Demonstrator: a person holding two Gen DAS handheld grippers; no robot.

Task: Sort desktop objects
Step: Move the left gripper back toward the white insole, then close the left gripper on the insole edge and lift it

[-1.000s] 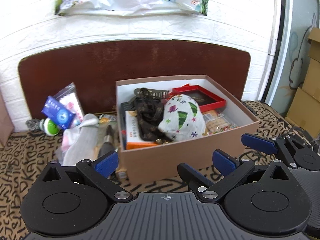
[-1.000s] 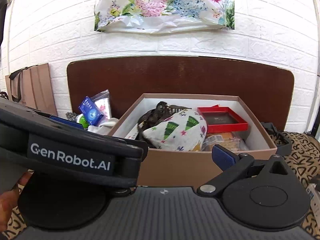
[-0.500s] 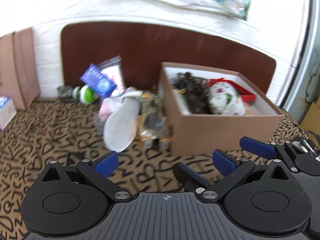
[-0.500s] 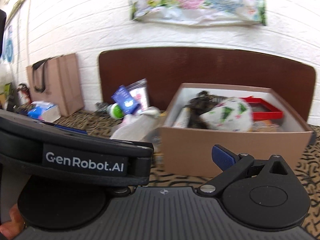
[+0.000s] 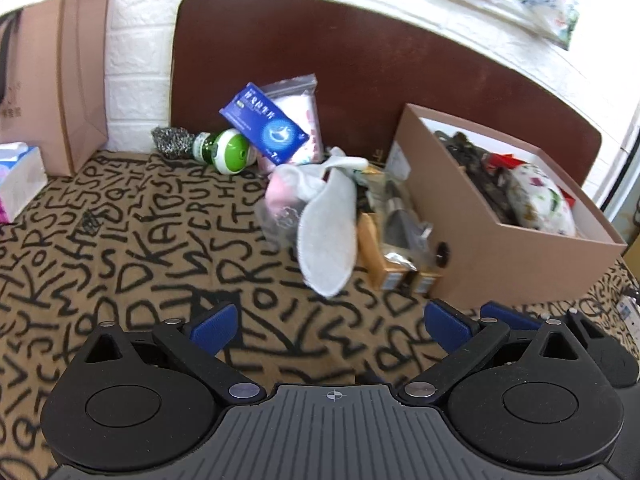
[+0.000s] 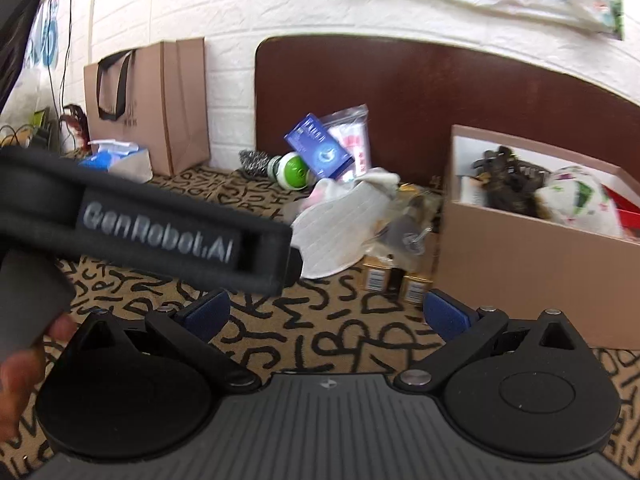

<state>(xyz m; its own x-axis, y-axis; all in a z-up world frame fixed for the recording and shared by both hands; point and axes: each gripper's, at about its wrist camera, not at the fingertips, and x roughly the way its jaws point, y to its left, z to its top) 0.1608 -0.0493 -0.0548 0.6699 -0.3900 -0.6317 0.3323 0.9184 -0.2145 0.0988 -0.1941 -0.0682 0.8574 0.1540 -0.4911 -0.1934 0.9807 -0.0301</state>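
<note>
A brown cardboard box [image 5: 500, 252] [image 6: 520, 264] holds a patterned white pouch [image 5: 540, 200] [image 6: 580, 200], a dark leafy item and a red case. Left of it lies a pile: a white cloth pad [image 5: 328, 232] [image 6: 340, 236], small gold boxes [image 5: 384, 264] [image 6: 376, 276], a blue box [image 5: 264, 124] [image 6: 320, 148], a clear bag and a green-capped bottle [image 5: 224, 150] [image 6: 290, 168]. My left gripper [image 5: 332, 324] is open and empty, short of the pile. My right gripper [image 6: 328, 312] is open and empty beside it; the left gripper's body [image 6: 152, 228] crosses its view.
The table has a tan cloth with black letters [image 5: 120, 248]. A brown board [image 5: 360, 80] leans on the white brick wall. A paper bag [image 5: 68, 80] [image 6: 152, 104] and a tissue pack [image 5: 16, 172] [image 6: 116, 156] stand at the left.
Both grippers have swung left and back from the box, so the pile now lies ahead and the box sits to the right. Both stay open and empty.
</note>
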